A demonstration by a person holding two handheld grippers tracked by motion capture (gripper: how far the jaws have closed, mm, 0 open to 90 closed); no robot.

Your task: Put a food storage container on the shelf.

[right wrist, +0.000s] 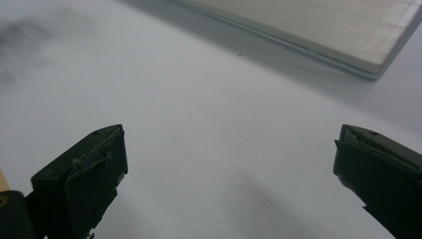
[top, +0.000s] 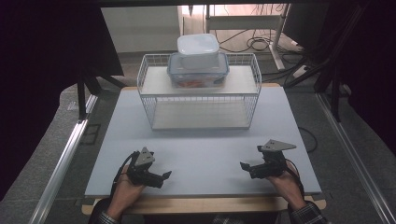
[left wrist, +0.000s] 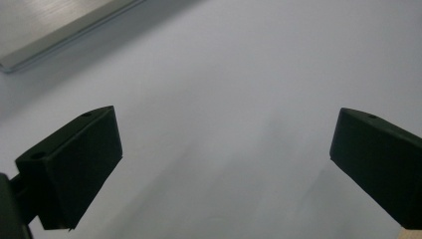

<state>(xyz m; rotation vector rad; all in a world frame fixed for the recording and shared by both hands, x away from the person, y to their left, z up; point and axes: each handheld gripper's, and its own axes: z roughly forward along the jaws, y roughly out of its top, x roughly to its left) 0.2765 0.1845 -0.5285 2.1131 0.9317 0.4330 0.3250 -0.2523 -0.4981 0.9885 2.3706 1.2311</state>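
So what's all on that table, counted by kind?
Lidded plastic boxes: 2, a white one stacked on a clear blue-rimmed one
White wire rack: 1
Hand-held claws: 2, left claw and right claw, both open
Total: 5

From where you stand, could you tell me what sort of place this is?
Probably a lab recording station: dark curtains flank the table, cables trail over the floor, and a wire rack holding stacked containers is staged.
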